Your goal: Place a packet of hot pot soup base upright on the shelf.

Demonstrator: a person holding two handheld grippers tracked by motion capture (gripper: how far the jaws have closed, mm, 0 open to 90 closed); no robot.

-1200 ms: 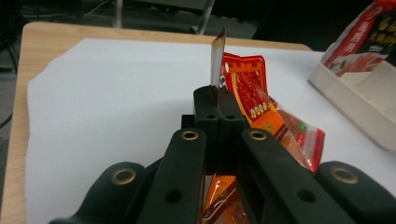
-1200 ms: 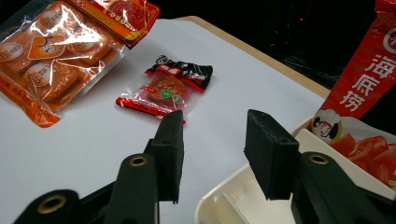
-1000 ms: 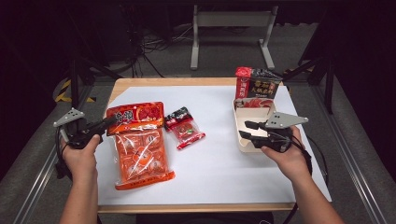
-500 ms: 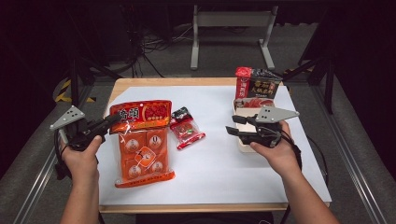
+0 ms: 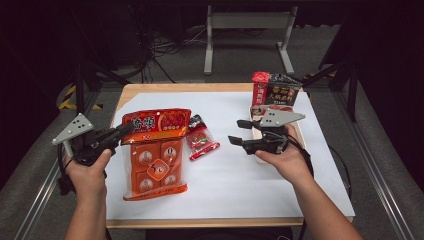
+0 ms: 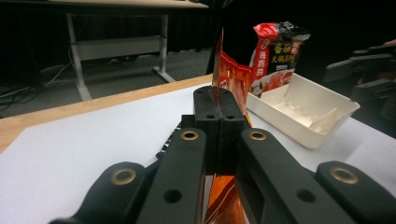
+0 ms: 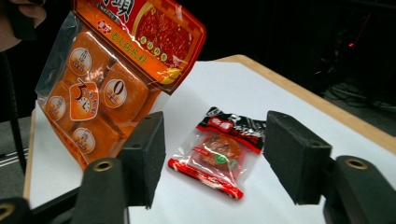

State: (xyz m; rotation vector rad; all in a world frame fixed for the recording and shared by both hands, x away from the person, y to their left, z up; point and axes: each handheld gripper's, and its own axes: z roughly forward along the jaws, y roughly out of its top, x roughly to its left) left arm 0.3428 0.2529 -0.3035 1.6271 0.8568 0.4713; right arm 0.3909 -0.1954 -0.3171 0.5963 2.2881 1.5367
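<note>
A large orange plastic bag of wrapped orange blocks (image 5: 155,155) is held at the left half of the table, its printed top edge lifted and its lower end low over the white sheet (image 5: 225,195) that covers the wooden table (image 5: 200,88). In the right gripper view the bag (image 7: 116,79) is seen hanging tilted above the sheet, with its clear lower part showing the blocks. The bag's top left corner is pinched by the left gripper (image 5: 122,131), whose black jaws are pressed together on the thin edge of the foil; in the left gripper view the orange edge (image 6: 219,70) is seen standing upright out of the seam between the two closed jaws. The left hand (image 5: 89,172) is wrapped around that gripper's body at the table's left edge.

Just beside the bag, to its right, a small clear packet with a red and black label (image 5: 201,138) lies flat on the sheet. The right gripper (image 5: 239,132) is pointed toward this packet from the right, near it but apart from it. Its jaws have just been opening and are spread wide, with nothing pressed between the pads; the small packet (image 7: 219,151) is seen beyond them on the sheet. Behind the right hand (image 5: 282,160), a white plastic tray (image 6: 303,109) rests on the sheet, and a red and black upright pouch (image 5: 274,92) stands at its far end.
</note>
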